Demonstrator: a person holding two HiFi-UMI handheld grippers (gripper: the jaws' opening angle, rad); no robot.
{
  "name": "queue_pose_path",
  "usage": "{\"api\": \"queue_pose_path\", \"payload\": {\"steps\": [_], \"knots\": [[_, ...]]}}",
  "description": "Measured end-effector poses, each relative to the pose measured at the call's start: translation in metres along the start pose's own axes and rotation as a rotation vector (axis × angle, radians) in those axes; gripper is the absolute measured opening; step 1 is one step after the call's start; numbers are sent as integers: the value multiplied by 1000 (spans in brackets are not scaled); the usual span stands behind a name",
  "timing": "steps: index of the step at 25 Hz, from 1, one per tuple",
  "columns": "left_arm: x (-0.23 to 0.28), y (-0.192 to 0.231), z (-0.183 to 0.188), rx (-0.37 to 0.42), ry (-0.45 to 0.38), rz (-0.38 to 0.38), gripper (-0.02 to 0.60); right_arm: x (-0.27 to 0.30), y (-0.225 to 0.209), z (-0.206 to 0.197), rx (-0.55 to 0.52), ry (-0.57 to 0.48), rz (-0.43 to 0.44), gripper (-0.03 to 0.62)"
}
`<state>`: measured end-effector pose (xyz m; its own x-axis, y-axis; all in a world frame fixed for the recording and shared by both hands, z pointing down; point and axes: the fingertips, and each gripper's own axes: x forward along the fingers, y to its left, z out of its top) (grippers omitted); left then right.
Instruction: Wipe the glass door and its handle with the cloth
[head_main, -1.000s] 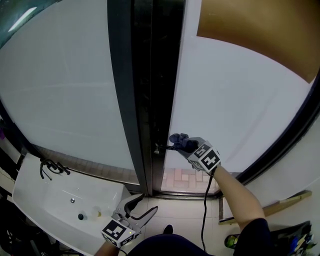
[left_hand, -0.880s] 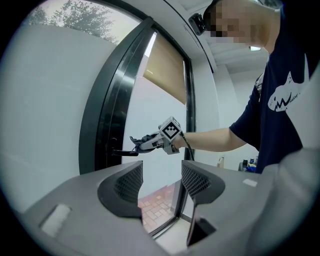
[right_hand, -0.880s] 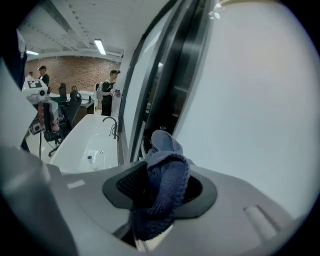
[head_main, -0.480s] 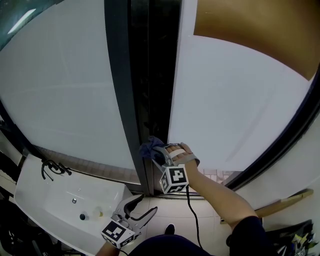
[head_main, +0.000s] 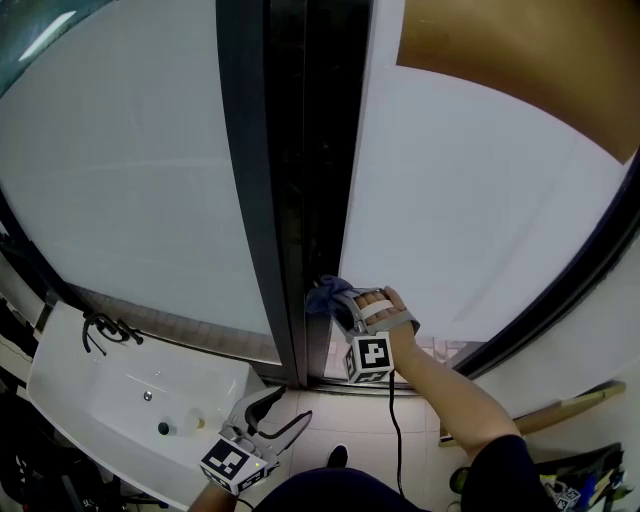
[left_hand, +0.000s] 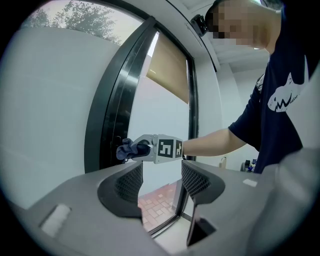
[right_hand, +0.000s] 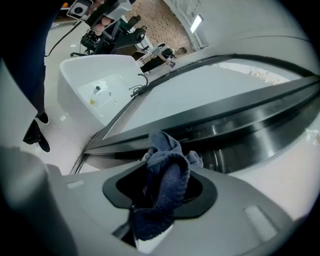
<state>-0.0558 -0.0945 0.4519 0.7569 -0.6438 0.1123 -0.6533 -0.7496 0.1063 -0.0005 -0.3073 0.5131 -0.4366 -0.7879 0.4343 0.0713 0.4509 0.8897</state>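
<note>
Right gripper (head_main: 338, 297) is clamped tight on the dark blue cloth (right_hand: 165, 185). The cloth's bunched end sits against the black frame (head_main: 300, 180), at the edge of the frosted glass door (head_main: 470, 200). Left gripper (left_hand: 161, 181) hangs low near the white sink (head_main: 100, 395), jaws apart and empty. Black-and-white square markers cover the right gripper's cube (head_main: 371, 357).

glass pane (head_main: 480, 200) right of the dark frame (head_main: 290, 200) is wide open room; the right gripper (head_main: 338, 300) (clamped on the cloth (head_main: 322, 294)) sits tight against that frame; low left, the sink (head_main: 90, 400) and its tap (head_main: 100, 330) hem in the left gripper (head_main: 285, 410), jaws apart
</note>
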Motion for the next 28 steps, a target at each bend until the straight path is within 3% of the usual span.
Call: {"api": "queue_pose_path", "payload": {"steps": [7, 11, 16, 20, 24, 28], "knots": [[11, -9, 2, 10, -3, -46, 238, -30, -3, -75, 119, 137, -32, 164], [11, -11, 0, 14, 13, -50, 238, -46, -10, -70, 273, 65, -37, 164], [7, -8, -4, 6, 17, -35, 238, -33, -14, 6, 166, -81, -47, 164], [4, -4, -3, 3, 11, -15, 238, 4, -7, 48, 28, -107, -16, 164], [-2, 4, -4, 2, -3, 12, 238, 30, 7, 44, -30, -67, 20, 164], [-6, 10, -7, -14, 13, 25, 238, 19, 16, 24, -27, -48, 25, 164]]}}
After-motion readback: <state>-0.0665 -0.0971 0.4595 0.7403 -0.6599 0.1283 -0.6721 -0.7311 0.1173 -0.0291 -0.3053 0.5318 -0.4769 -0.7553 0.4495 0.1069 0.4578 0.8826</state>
